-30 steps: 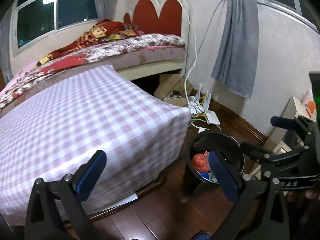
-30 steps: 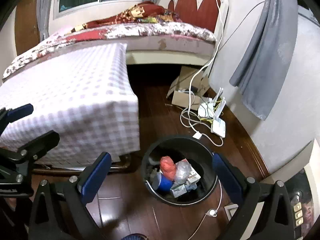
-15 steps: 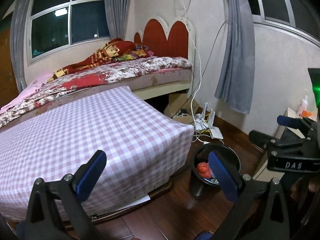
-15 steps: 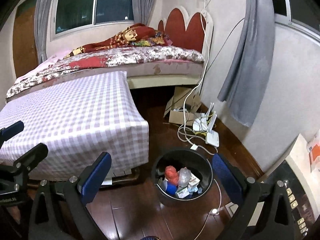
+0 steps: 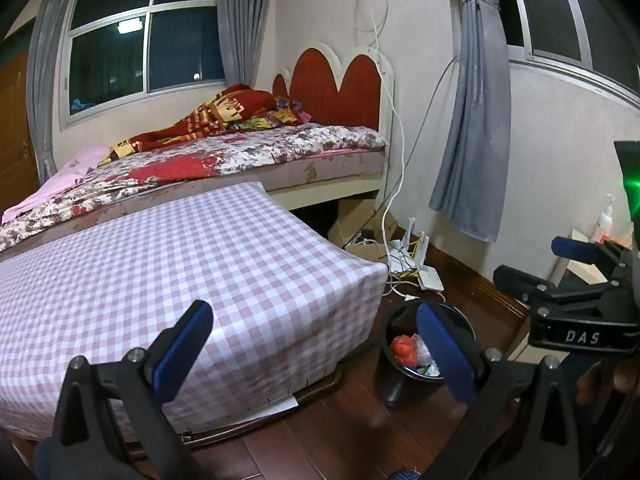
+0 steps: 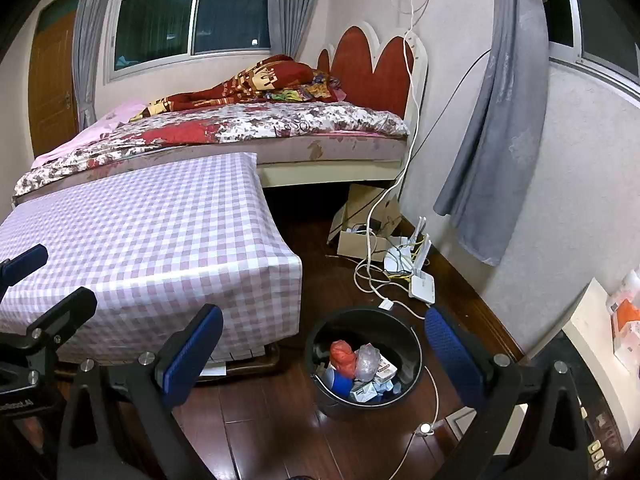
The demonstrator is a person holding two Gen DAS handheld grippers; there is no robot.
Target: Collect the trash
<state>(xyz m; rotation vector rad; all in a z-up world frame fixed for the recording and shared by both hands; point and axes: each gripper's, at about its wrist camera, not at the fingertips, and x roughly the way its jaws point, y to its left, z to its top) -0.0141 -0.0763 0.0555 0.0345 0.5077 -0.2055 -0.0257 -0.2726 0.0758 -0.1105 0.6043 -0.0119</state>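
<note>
A black round trash bin (image 6: pixel 404 344) stands on the dark wood floor beside the checked table; it also shows in the left wrist view (image 5: pixel 394 384). It holds trash: a red-orange bag (image 6: pixel 343 354), clear plastic (image 6: pixel 367 356), small cartons and a blue item. My right gripper (image 6: pixel 324 356) is open and empty, high above the bin. My left gripper (image 5: pixel 316 350) is open and empty, above the table's corner, left of the bin. The right gripper shows at the right of the left wrist view (image 5: pixel 576 264).
A table with a pink-and-white checked cloth (image 6: pixel 140 240) fills the left. Behind it is a bed (image 6: pixel 260 128) with a red headboard. A cardboard box (image 6: pixel 360 232), routers (image 6: pixel 420 280) and white cables lie by the wall. A white cabinet (image 6: pixel 600 340) stands right.
Both grippers have risen and drawn back from the bin, so the bin looks smaller and more of the room shows. Both stay open and empty.
</note>
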